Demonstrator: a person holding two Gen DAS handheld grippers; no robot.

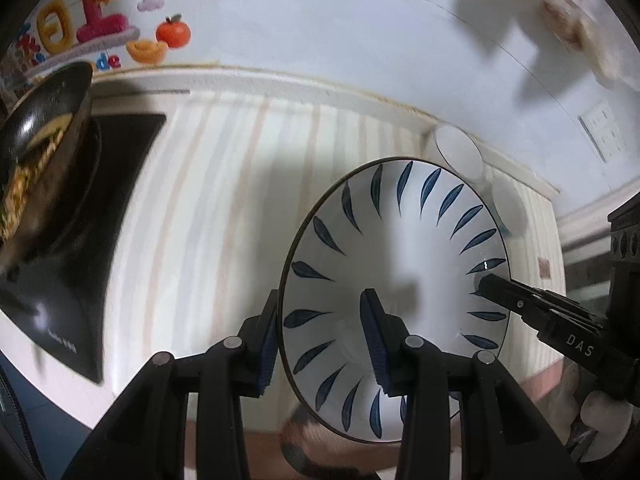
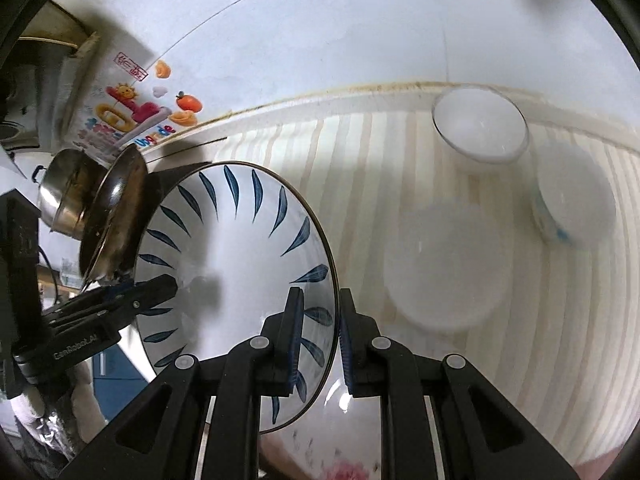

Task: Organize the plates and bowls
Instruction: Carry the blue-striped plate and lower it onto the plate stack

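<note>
- My left claw (image 1: 320,344) and right claw (image 2: 320,340) are each clamped on opposite rims of the leaf-patterned plate (image 1: 400,264), held in the air above the striped surface (image 1: 224,208).
- Left to sort, I judge: two bowls (image 2: 480,128) and a white plate (image 2: 444,268) on the surface.

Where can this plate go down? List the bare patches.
Bare striped counter lies between the black cooktop and the plate. A narrower strip runs along the back wall. The right end is crowded: white bowl, blue-marked bowl and white dish.
</note>
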